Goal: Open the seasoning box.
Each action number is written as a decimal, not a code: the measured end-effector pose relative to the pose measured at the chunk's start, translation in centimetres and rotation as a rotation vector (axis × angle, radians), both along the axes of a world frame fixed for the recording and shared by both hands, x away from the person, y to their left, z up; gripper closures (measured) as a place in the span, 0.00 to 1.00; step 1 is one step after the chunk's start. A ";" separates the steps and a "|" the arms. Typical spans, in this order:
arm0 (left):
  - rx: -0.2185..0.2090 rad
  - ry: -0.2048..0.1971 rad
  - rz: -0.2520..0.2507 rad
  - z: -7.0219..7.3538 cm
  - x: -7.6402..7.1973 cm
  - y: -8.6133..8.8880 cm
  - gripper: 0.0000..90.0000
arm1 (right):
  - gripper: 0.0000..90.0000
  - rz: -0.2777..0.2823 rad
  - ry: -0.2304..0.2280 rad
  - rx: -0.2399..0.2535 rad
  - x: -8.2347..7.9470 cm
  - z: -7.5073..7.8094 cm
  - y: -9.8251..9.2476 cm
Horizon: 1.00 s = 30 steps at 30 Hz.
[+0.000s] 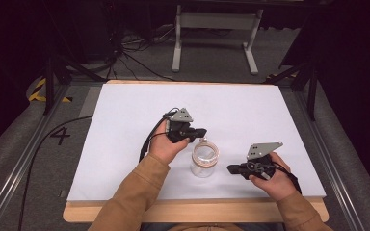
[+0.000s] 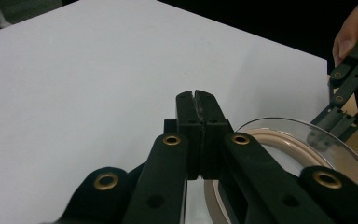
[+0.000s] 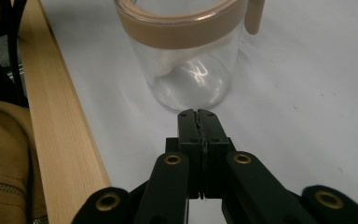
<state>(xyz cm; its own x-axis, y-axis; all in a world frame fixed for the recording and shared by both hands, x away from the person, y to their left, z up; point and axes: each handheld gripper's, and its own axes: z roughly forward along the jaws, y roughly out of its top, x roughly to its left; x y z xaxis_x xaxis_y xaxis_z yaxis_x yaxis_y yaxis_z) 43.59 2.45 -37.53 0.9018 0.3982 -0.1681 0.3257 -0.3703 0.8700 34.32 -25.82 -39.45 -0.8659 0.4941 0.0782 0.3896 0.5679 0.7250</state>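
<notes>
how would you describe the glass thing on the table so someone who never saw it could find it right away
Start at the white table and look near its front edge, between the person's two hands. There stands a clear glass jar, upright and open, between the left tongs and the right tongs. A tan band circles its rim, and nothing else there is see-through.

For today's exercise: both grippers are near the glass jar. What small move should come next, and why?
Probably open the right gripper: its jaws are shut, aimed at the jar and just short of it, so they cannot grasp it yet.
</notes>
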 end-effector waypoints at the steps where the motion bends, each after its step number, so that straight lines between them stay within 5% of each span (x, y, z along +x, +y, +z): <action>1: -0.006 0.001 -0.002 0.0 0.1 0.0 1.00 | 1.00 0.002 0.000 0.001 -0.1 0.1 0.1; 17: 0.006 -0.010 0.013 -0.1 0.0 -0.1 1.00 | 1.00 0.054 -0.063 0.063 -1.2 0.9 2.3; 30: 0.010 -0.024 0.021 -0.1 -0.1 -0.2 1.00 | 1.00 0.053 -0.071 0.089 -1.2 1.0 2.7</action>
